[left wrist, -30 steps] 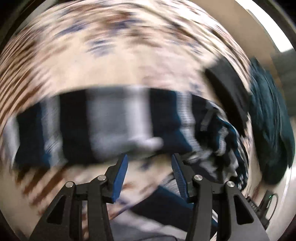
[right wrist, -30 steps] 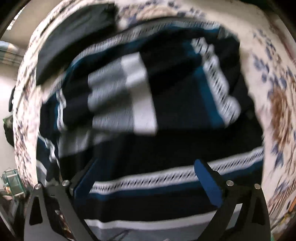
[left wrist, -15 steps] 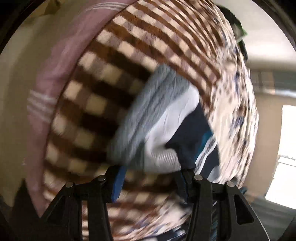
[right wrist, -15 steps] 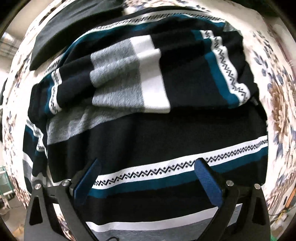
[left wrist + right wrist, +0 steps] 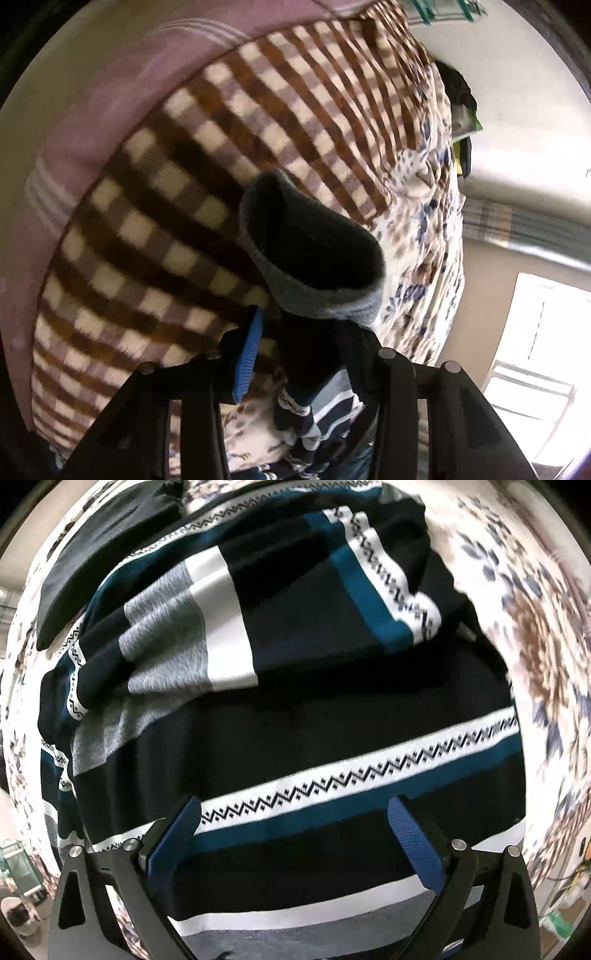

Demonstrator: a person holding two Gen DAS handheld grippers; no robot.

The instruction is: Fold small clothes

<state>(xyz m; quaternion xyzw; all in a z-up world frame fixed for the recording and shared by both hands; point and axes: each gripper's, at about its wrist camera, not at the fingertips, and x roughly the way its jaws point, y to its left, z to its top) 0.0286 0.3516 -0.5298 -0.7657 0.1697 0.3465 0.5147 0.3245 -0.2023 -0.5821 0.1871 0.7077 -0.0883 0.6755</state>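
A knitted sweater (image 5: 332,709), black with teal, white zigzag and grey bands, lies spread on the floral bedsheet (image 5: 535,646), one sleeve folded across its upper part. My right gripper (image 5: 295,805) hangs open just above its lower body and points straight down, with nothing between the blue pads. My left gripper (image 5: 299,325) has the other sleeve between its fingers, and its jaws are closing on it. The grey ribbed cuff (image 5: 314,295) stands up beyond the tips with its dark opening towards the camera. The striped sleeve (image 5: 317,406) trails down below the fingers.
A brown-and-cream checked blanket (image 5: 184,221) fills the left wrist view, with a pink striped cloth (image 5: 110,92) at its far edge. The floral sheet (image 5: 424,240) runs along the right, towards a bright window (image 5: 546,350). A black garment (image 5: 103,554) lies beyond the sweater's upper left.
The left gripper swung away from the striped sweater and rolled to face the checked blanket, carrying the sleeve cuff. The right gripper shifted slightly over the sweater and stayed open.
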